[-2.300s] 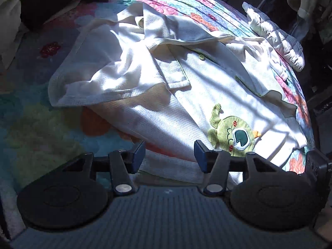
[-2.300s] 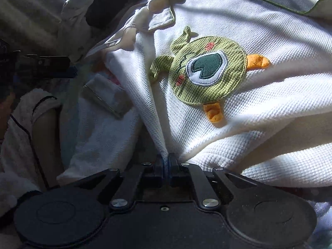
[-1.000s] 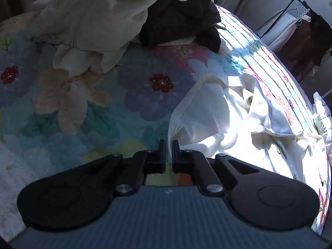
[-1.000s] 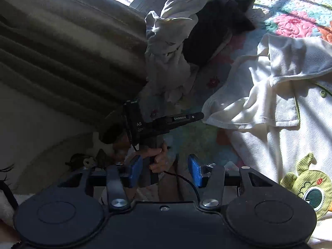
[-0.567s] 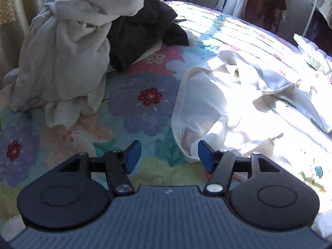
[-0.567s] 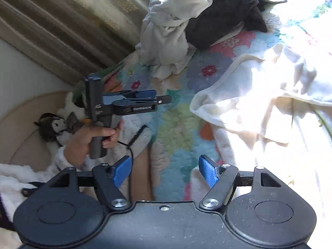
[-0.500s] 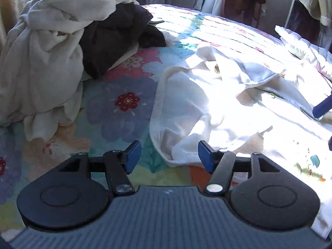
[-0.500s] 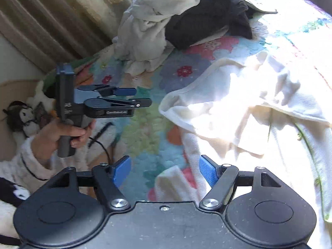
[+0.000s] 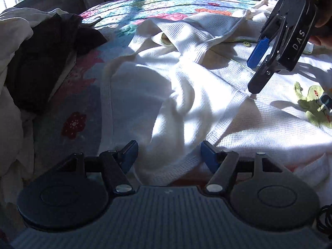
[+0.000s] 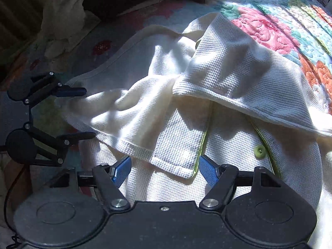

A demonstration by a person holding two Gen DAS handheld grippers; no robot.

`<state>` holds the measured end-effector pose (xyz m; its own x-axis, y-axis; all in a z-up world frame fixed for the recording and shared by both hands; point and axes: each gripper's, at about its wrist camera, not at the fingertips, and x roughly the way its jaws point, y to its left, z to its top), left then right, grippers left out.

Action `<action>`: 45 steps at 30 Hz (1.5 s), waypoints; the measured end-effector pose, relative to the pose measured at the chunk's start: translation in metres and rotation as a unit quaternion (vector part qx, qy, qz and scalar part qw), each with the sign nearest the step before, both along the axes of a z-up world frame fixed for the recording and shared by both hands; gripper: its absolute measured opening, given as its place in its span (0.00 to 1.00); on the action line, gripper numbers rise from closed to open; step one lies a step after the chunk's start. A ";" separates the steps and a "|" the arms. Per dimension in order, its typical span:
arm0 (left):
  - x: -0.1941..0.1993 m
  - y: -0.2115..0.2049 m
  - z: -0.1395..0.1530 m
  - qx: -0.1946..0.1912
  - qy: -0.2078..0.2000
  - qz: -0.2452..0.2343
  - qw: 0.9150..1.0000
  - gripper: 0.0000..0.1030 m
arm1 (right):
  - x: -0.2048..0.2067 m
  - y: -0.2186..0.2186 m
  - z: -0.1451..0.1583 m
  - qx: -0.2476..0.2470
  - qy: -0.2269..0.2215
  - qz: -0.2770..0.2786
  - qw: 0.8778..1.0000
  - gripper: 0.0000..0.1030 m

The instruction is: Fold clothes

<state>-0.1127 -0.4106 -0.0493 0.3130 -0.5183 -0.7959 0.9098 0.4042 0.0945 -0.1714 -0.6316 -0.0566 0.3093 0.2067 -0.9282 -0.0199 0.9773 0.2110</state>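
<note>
The white waffle-knit shirt lies crumpled across the centre of the floral quilt. The left claw gapes wide at lower centre, straddling a sleeve fold. The right claw, also wide, straddles a green-trimmed corner at lower centre.

The white garment is a waffle-weave cloth, matt, with a fine grid texture and stitched hems; its placket is edged in smooth green piping and carries a glossy green button. A textured green patch is sewn on (same knobbly weave). The quilt under it is stitched, puffy cloth, matt. Toward the quilt's far left corner lies a dark cloth, soft and dull. The left gripper and right gripper are matt black plastic with shiny metal pivots and blue, rubbery-looking pads.
</note>
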 end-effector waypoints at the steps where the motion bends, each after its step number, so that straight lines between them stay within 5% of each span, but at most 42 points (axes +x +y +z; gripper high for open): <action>1: 0.006 0.000 -0.002 0.003 0.009 0.012 1.000 0.38 | 0.000 -0.004 -0.009 0.015 0.003 -0.013 1.000 0.74; 2: 0.012 -0.003 -0.005 0.005 0.019 0.025 1.000 0.14 | -0.001 -0.008 -0.018 0.030 0.007 -0.032 0.999 0.73; 5: 0.031 -0.008 -0.006 -0.002 0.030 0.067 0.997 0.03 | 0.000 -0.011 -0.028 0.041 -0.002 -0.033 0.999 0.67; 6: 0.037 -0.009 -0.005 -0.005 0.032 0.083 0.996 0.03 | 0.005 -0.010 -0.025 0.034 -0.006 -0.014 0.999 0.57; 7: 0.042 -0.010 -0.005 -0.006 0.033 0.098 0.995 0.03 | 0.009 -0.008 -0.023 0.027 -0.010 0.005 1.000 0.32; 9: 0.051 -0.010 -0.003 -0.015 0.034 0.122 0.992 0.03 | 0.024 -0.011 -0.011 0.031 -0.037 0.026 0.998 0.14; 15: 0.056 0.005 0.000 -0.064 0.057 0.126 0.988 0.03 | 0.070 -0.026 0.029 -0.007 -0.122 -0.016 0.992 0.12; 17: 0.054 0.009 0.004 -0.082 0.069 0.116 0.987 0.08 | 0.081 -0.026 0.039 -0.006 -0.143 -0.023 0.989 0.12; 19: 0.054 0.007 0.004 -0.084 0.077 0.119 0.986 0.37 | 0.092 -0.025 0.050 -0.005 -0.163 -0.030 0.986 0.12; 20: 0.054 0.006 0.004 -0.084 0.080 0.121 0.986 0.61 | 0.097 -0.025 0.055 -0.004 -0.172 -0.034 0.984 0.12; 21: 0.053 0.007 0.005 -0.089 0.079 0.117 0.986 0.69 | 0.101 -0.023 0.058 -0.008 -0.175 -0.034 0.984 0.12; 31: 0.054 0.022 0.020 -0.169 0.139 0.087 0.972 0.85 | 0.126 -0.021 0.056 -0.019 -0.164 -0.045 0.985 0.13; 35: 0.055 0.010 0.008 -0.128 0.109 0.102 0.980 0.88 | 0.133 -0.028 0.046 0.051 -0.108 -0.016 0.993 0.30; 37: 0.056 0.001 -0.004 -0.068 0.073 0.121 0.988 0.84 | 0.130 -0.030 0.047 0.059 -0.095 0.000 0.994 0.33; 39: 0.061 -0.002 -0.019 0.007 0.025 0.156 0.987 0.48 | 0.122 -0.033 0.053 0.047 -0.103 0.007 0.994 0.35; 41: 0.075 0.010 -0.019 -0.007 0.040 0.196 0.980 0.38 | 0.112 -0.039 0.058 0.041 -0.112 0.006 0.993 0.36; 42: 0.082 0.017 -0.016 -0.021 0.058 0.212 0.975 0.22 | 0.107 -0.043 0.061 0.040 -0.117 0.004 0.992 0.37; 43: 0.087 0.024 -0.013 -0.029 0.068 0.229 0.971 0.16 | 0.103 -0.046 0.063 0.036 -0.120 0.005 0.992 0.38; 45: 0.093 0.037 -0.011 -0.028 0.053 0.270 0.961 0.05 | 0.092 -0.051 0.067 0.008 -0.128 0.017 0.992 0.39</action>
